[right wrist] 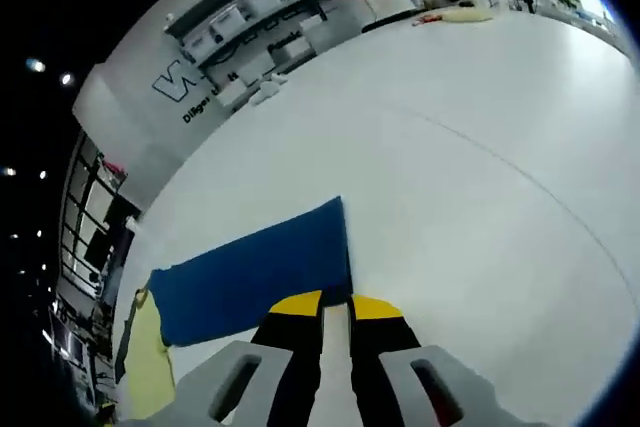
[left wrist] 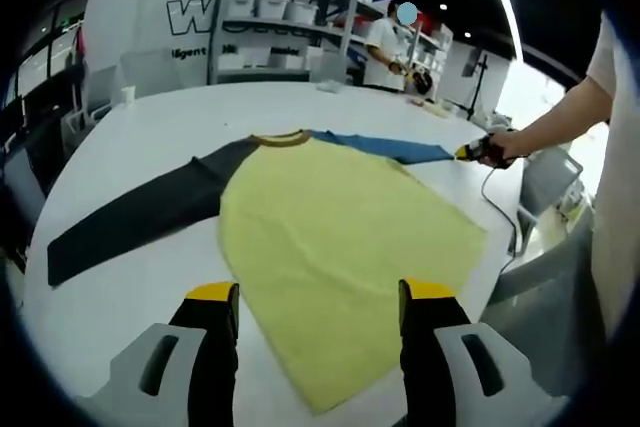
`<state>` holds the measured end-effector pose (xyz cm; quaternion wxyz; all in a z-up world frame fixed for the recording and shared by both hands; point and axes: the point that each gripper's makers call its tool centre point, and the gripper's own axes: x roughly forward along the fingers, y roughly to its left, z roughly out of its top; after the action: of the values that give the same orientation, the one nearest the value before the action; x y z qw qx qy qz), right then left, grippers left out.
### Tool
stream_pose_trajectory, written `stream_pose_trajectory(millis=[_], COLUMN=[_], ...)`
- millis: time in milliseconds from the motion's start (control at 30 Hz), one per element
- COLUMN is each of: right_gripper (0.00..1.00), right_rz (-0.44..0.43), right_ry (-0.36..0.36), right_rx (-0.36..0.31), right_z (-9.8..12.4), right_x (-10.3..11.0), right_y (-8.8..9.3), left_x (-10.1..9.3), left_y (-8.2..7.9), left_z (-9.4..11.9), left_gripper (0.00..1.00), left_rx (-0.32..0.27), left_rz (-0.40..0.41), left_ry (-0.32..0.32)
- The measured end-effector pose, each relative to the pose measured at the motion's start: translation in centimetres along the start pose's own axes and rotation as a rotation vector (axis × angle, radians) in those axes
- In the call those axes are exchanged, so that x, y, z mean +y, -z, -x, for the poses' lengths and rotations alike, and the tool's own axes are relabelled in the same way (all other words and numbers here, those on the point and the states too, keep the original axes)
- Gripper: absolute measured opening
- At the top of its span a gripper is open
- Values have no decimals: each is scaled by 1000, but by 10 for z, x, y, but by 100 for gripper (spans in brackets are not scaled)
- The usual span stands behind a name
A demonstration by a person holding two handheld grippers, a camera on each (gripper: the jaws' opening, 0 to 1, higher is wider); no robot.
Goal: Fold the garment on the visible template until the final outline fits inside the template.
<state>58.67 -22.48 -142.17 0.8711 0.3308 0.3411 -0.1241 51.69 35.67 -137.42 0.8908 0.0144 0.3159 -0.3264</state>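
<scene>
Clearly the garment [left wrist: 340, 237] was judged soft and limp. Its blue sleeve [right wrist: 255, 272] cuff was pinched by the right gripper [right wrist: 337, 309]; the left gripper [left wrist: 318, 297] was held spread.

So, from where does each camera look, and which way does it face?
Left gripper view: rides on the open left gripper, facing across the white table at the yellow shirt; the person's hand shows at right.
Right gripper view: rides on the right gripper, low over the table, its jaws shut on the blue sleeve.
Shared: the blue sleeve, table and shelves.
</scene>
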Motion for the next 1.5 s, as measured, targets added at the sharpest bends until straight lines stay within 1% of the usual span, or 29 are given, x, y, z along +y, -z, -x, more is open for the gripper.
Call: stream_pose_trajectory(millis=[33,67,133,300,367,467,500,600,667,700,733,767,833,900,933,967,1033,1133,1300,1333,1367,1400,1433,1467,1500], right_gripper=[7,7,6,5,5,6,6,6,4,1,0,0,0,0,0,0,0,0,0,1,5,6,4,3,4], right_rz=[-37,-38,-45,-70,-118,-160,-197,-250,-248,-245,-193,-189,-225,-200,-215,-275,-291,-307,-274,-265,-264,-269,-268,-213,-203], right_ry=[-5,-9,-3,-5,-7,-9,-14,-18,-21,-19,-6,-8,-20,-11,-17,-51,-63,-69,-77,-67,-64,-69,-71,-55,-49], right_rx=[14,-3,3,-11,-32,-49,-62,-81,-72,-65,-46,-57,-56,-67,-70,-95,-110,-108,-116,-109,-110,-100,-89,-56,-47], right_z=[-1,-2,-4,-8,-10,-12,-13,-14,-16,-17,-16,-16,-17,-14,-13,-12,-9,-6,-5,-5,-5,-6,-6,-7,-8], right_x=[2,3,2,2,1,1,2,1,3,3,2,4,3,2,2,7,6,6,10,8,8,8,9,8,8], right_y=[3,0,-1,-5,-9,-14,-16,-20,-18,-17,-14,-16,-17,-19,-19,-25,-27,-26,-26,-25,-25,-23,-21,-15,-14], left_x=[0,1,1,1,0,1,1,0,0,0,0,0,0,0,0,0,0,-1,-2,-2,-2,-2,-2,-1,-1], left_y=[0,1,2,1,1,1,1,1,1,0,0,0,0,-1,-2,-2,-2,-3,-5,-5,-6,-5,-5,-4,-4], left_z=[0,1,1,2,2,2,2,1,1,1,0,0,0,0,0,0,-1,-1,-1,-1,-1,0,0,1,1], left_gripper=[62,62,62,62,62,62,62,62,62,62,62,62,62,62,62,62,62,61,61,61,61,61,61,61,61], left_rx=[1,2,4,5,6,8,10,12,14,14,14,15,16,14,15,15,13,12,6,7,6,7,7,8,8], left_rz=[0,1,0,0,-1,-2,-3,-4,-5,-6,-7,-8,-10,-10,-11,-12,-12,-13,-15,-15,-16,-17,-17,-16,-16], left_ry=[-1,-1,-3,-6,-7,-8,-9,-10,-9,-9,-8,-8,-7,-7,-7,-7,-5,-3,0,1,2,1,1,0,-1])
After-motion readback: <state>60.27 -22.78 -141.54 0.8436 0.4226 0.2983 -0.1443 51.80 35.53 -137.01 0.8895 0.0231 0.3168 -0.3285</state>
